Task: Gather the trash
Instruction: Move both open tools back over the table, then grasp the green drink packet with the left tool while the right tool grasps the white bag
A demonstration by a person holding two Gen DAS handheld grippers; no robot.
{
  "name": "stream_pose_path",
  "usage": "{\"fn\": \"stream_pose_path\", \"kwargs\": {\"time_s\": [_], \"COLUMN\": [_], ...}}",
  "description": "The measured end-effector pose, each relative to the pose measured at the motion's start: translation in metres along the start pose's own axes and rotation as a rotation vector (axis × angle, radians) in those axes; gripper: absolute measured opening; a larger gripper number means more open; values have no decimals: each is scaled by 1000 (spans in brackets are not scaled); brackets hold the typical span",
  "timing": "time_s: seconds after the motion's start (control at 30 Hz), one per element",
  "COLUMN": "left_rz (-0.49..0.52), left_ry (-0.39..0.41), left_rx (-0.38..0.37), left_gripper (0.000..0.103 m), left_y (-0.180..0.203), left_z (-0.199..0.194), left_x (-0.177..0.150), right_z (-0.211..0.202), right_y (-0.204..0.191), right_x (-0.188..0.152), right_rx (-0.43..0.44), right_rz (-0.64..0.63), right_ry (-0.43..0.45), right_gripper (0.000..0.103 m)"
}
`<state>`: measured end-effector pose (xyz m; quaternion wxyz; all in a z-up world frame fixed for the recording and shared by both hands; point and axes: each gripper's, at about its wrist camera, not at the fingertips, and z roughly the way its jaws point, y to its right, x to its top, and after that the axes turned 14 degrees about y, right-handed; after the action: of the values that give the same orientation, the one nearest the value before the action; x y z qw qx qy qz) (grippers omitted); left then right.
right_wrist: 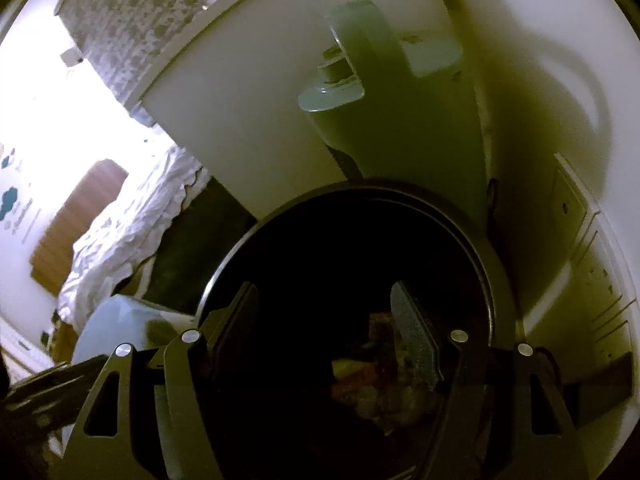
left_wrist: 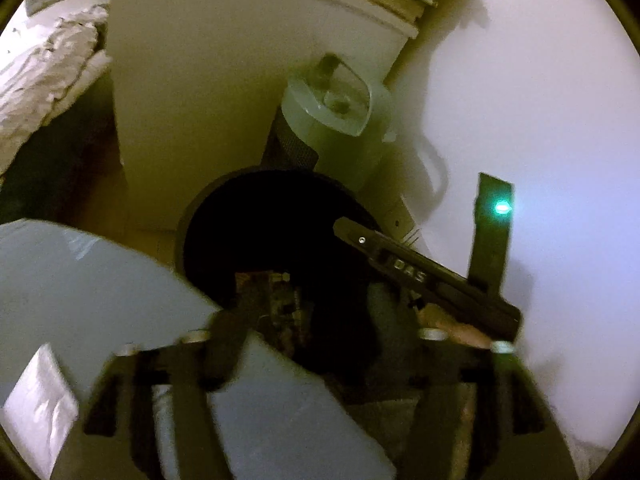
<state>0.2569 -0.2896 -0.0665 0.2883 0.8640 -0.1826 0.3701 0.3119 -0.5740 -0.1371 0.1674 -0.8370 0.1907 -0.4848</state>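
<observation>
Two fisheye views look steeply down into a round black trash bin (right_wrist: pixel 352 264) standing on the floor in a dim corner, between a white cabinet side (right_wrist: pixel 256 120) and a white wall (left_wrist: pixel 540 80).

In the right wrist view, the right tongs (right_wrist: pixel 324 320) hang directly over the bin's mouth with the jaws wide apart and nothing between them. Straight below, at the bottom of the bin, lies a heap of trash (right_wrist: pixel 376 384), orange, yellow and brown pieces too dark to name. It sits slightly toward the tongs' right finger; no long axis can be made out.

In the left wrist view, the left tongs (left_wrist: pixel 320 312) are blurred. Their jaws look apart, and no object can be seen clamped in them. The same bin (left_wrist: pixel 224 224) lies just ahead and below, with a few scraps (left_wrist: pixel 280 296) visible inside. The dark body of the right tool, lettered in white, crosses over the bin's right rim. A pale grey-blue sheet or bag (left_wrist: pixel 100 280) covers the lower left, touching or overlapping the bin's near-left edge; what it is cannot be told.

Behind the bin stands a tall pale green appliance (right_wrist: pixel 372 92), with a rumpled white bed (right_wrist: pixel 128 232) further left.

By judgement, the right hand is nearer the bin's centre, and with both tongs empty, the next piece of trash must be sought away from the bin.
</observation>
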Motion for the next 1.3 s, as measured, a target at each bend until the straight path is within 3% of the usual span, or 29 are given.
{"fn": "stream_pose_path", "kwargs": {"time_s": [0.27,0.4,0.57,0.67,0.7,0.87,0.97,1.1,1.17,1.23,1.3], "left_rz": [-15,-7,46,91,97,180,207,208,195,175,173], "left_ry": [83,114,83,44,34,-36,-59,-55,-62,-51,-43], "left_rx": [76,174,309,379,388,436,439,411,398,387,383], "left_gripper": [78,78,78,78,78,78,78,77,62,61,58], "left_y": [-8,-27,-50,-64,-67,-78,-81,-80,-82,-84,-84], "left_z": [-89,-147,-190,-204,-207,-202,-196,-192,-188,-188,-190], "left_x": [-34,-62,-100,-122,-126,-148,-152,-154,-155,-156,-156], "right_z": [-11,-23,-48,-63,-65,-70,-64,-51,-37,-27,-21], "right_y": [-25,-46,-84,-122,-132,-206,-253,-289,-296,-300,-300], "right_x": [-8,-12,-26,-41,-46,-79,-104,-129,-137,-143,-148], "right_rx": [44,86,198,286,315,461,460,395,358,329,316], "right_rz": [-64,-123,-190,-282,-291,-390,-527,-640,-638,-643,-656], "right_ry": [20,42,54,20,0,-181,-281,-335,-387,-408,-418], "right_gripper": [74,74,79,79,84,94,95,95,95,95,83]}}
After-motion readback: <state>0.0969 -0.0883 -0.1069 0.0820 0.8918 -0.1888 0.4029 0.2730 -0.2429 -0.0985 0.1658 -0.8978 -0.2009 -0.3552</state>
